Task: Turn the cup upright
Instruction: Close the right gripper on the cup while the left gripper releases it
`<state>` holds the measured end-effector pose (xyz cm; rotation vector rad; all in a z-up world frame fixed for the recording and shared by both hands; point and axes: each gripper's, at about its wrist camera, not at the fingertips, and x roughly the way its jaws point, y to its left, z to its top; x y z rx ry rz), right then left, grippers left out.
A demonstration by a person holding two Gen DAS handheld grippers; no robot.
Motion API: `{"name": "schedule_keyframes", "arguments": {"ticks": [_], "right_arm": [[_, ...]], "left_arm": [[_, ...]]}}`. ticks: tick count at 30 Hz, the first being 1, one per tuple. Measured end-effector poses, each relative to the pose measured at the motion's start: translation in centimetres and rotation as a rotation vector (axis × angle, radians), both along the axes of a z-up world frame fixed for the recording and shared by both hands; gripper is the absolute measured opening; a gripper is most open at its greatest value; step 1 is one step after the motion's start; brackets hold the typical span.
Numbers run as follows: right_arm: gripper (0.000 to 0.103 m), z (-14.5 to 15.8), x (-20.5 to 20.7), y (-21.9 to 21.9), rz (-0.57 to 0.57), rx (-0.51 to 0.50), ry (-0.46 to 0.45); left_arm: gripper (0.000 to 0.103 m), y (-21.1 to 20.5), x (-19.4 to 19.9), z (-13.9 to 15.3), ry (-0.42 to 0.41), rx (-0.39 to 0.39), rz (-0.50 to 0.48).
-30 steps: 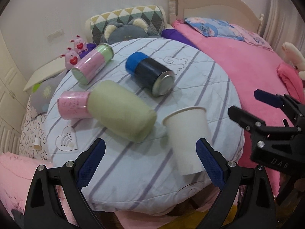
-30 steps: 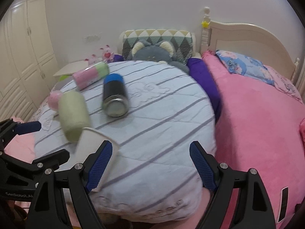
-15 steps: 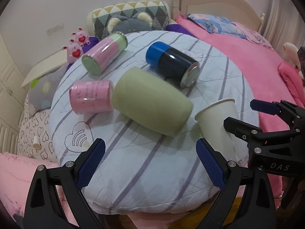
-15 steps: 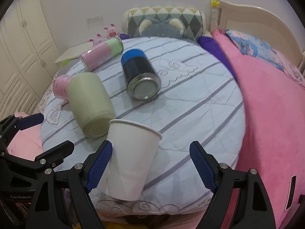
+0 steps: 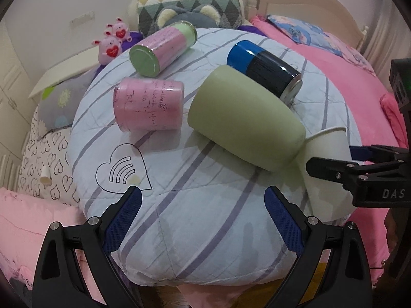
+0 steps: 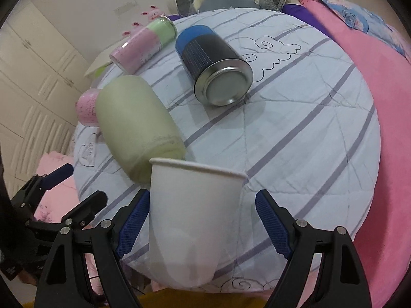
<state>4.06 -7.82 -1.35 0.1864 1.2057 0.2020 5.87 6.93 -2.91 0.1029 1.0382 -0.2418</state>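
A white paper cup (image 6: pixel 191 215) stands mouth-up at the near edge of the round tabletop (image 6: pixel 303 138), which is covered in a pale quilted cloth with lilac stripes. The right gripper (image 6: pixel 201 220) sits around the cup with its jaws spread wide; the left blue pad lies right against the cup's side, though I cannot tell whether it presses on it, while the right pad stands clear of the other side. Just behind the cup lies a big pale green cup (image 6: pixel 137 125) on its side, its end nearly at the paper cup's rim. Beyond that a black can with a blue cap (image 6: pixel 212 64) lies tipped over with its metal base facing out, and a pink jar (image 5: pixel 150 105) and a pink-and-green can (image 5: pixel 161 48) lie on their sides farther back. The left gripper (image 5: pixel 203 220) hangs over the near part of the cloth, jaws wide apart and holding nothing, beside a stitched heart motif (image 5: pixel 122 169). A pink bed (image 6: pixel 385 82) runs along the right, and a grey bear cushion (image 5: pixel 185 15) rests behind the tabletop.
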Motion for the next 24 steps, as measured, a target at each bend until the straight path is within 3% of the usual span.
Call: {"name": "schedule_keyframes", "arguments": {"ticks": [5, 7, 9, 17, 24], "right_arm": [[0.084, -0.7, 0.9, 0.8, 0.024, -0.008, 0.007], [0.075, -0.4, 0.8, 1.2, 0.050, -0.044, -0.039], [0.075, -0.2, 0.7, 1.7, 0.056, -0.101, -0.073], [0.075, 0.5, 0.5, 1.3, 0.074, -0.118, -0.110], [0.075, 2.3, 0.6, 0.5, 0.054, -0.171, -0.218]], "left_arm": [[0.098, -0.1, 0.0, -0.6, 0.016, 0.000, -0.005], [0.098, -0.1, -0.1, -0.8, 0.022, 0.000, -0.008], [0.098, -0.2, 0.0, -1.0, 0.029, 0.002, -0.007], [0.098, -0.5, 0.0, -0.6, 0.021, -0.008, 0.001], [0.098, -0.7, 0.2, 0.2, -0.002, -0.026, 0.009]]}}
